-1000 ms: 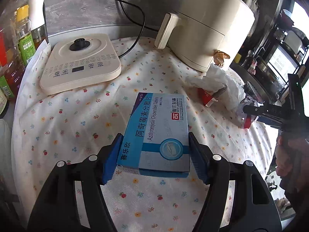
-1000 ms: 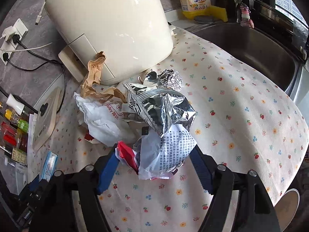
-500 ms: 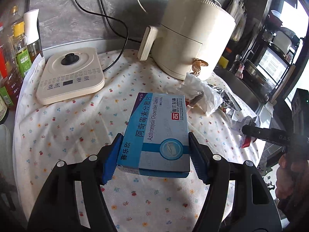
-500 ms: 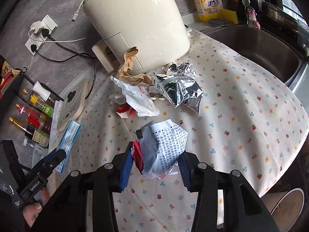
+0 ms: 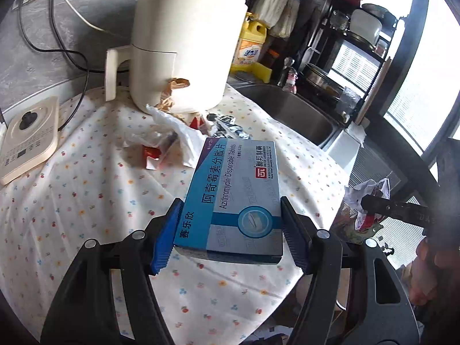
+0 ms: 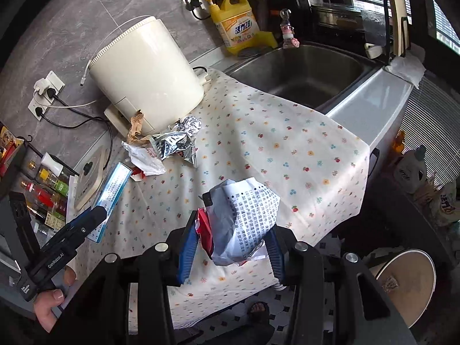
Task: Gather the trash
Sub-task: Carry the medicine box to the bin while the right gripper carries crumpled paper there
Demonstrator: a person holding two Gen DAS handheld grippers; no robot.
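Note:
A blue-and-white medicine box [image 5: 238, 192] hangs above the flowered tablecloth [image 5: 86, 201], and my left gripper [image 5: 230, 224] is shut on its near end. My right gripper [image 6: 231, 230] is shut on a crumpled wad of printed paper and red wrapper [image 6: 247, 215], held over the table's near edge. More trash lies beside the cream appliance: white crumpled paper [image 5: 172, 135], a red wrapper [image 5: 151, 155], a silver foil bag [image 6: 175, 143], a foil ball [image 6: 191, 123] and brown paper [image 6: 136, 126]. The left gripper's box [image 6: 113, 189] also shows in the right wrist view.
A cream appliance [image 6: 146, 72] stands at the back of the table, with a steel sink [image 6: 304, 72] and a yellow detergent bottle [image 6: 235, 26] to its right. A kettle base [image 5: 26, 138] and a bottle rack [image 6: 43, 187] sit at the left. A round cream container [image 6: 402, 281] stands on the floor.
Both grippers have lifted and drawn back from the trash pile with their loads. The paper wad has left the table. The right jaws have narrowed a little on the wad.

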